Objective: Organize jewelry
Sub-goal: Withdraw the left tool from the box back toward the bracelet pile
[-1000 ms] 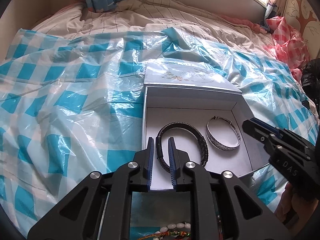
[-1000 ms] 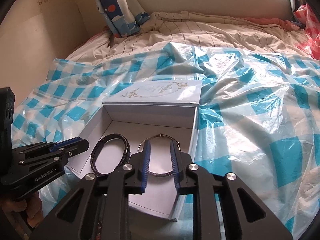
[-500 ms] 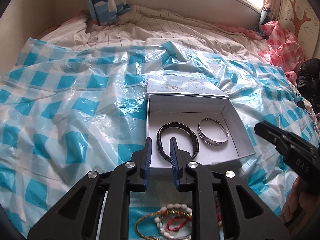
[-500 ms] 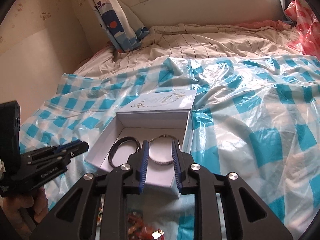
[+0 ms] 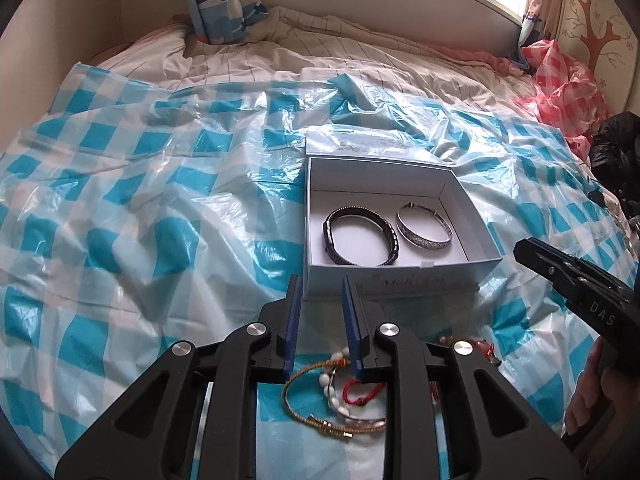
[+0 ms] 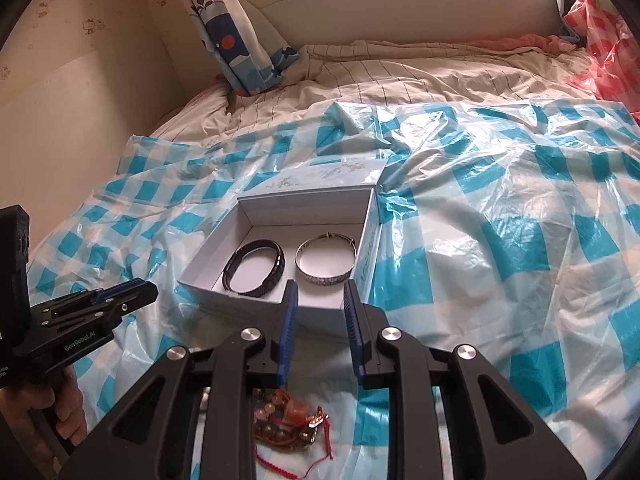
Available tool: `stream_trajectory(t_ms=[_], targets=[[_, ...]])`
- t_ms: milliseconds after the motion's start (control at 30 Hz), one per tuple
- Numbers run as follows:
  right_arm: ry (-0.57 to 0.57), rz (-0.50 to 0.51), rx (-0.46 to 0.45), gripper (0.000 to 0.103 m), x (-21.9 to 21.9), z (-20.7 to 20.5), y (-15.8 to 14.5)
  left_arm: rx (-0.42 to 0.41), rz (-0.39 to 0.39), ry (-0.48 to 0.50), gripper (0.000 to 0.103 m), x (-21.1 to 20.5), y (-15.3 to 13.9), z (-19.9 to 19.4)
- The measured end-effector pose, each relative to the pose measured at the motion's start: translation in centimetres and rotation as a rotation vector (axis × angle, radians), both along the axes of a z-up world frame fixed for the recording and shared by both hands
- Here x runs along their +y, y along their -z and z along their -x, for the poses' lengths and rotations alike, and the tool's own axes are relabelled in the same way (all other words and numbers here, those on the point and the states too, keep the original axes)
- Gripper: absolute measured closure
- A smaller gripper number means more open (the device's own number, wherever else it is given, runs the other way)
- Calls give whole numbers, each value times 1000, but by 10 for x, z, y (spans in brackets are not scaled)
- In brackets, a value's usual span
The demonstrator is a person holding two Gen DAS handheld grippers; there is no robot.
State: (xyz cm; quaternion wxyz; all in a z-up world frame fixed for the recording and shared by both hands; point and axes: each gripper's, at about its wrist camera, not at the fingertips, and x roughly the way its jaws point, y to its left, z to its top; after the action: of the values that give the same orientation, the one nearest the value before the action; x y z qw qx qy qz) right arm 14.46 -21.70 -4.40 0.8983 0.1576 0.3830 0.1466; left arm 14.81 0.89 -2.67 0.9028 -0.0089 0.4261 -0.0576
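Observation:
An open white box (image 5: 400, 276) (image 6: 370, 240) lies on the bed, with its lid (image 5: 360, 145) (image 6: 320, 174) behind it. Inside lie a black braided bracelet (image 5: 360, 236) (image 6: 256, 266) and a silver bangle (image 5: 424, 230) (image 6: 326, 258). My left gripper (image 5: 320, 292) is open and empty, just in front of the box. My right gripper (image 6: 320, 292) is open and empty, at the box's near edge. Loose jewelry lies under the grippers: a gold bangle (image 5: 308, 412), a pearl bracelet (image 5: 332, 392), a red cord (image 5: 360, 390) and brown beads with red cord (image 6: 288, 420).
A blue-and-white checked plastic sheet (image 5: 140, 220) (image 6: 500, 260) covers the striped bedding (image 5: 320, 40). A red checked bag (image 5: 560, 80) and a black bag (image 5: 616, 148) sit at the right. A curtain (image 6: 236, 40) hangs at the back by the wall.
Both grippers have pulled back and up from inside the box. The black bracelet and the silver bangle stay in the box. The loose jewelry in front has come into view.

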Motion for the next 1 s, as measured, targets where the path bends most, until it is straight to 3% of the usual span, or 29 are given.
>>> stream_trajectory(t_ms=[533, 1000], targets=[[-16, 15, 18, 79, 4, 28, 3, 12, -11, 7, 83, 14, 3, 26], [-55, 41, 48, 79, 13, 40, 9, 79, -40, 49, 82, 25, 21, 32]])
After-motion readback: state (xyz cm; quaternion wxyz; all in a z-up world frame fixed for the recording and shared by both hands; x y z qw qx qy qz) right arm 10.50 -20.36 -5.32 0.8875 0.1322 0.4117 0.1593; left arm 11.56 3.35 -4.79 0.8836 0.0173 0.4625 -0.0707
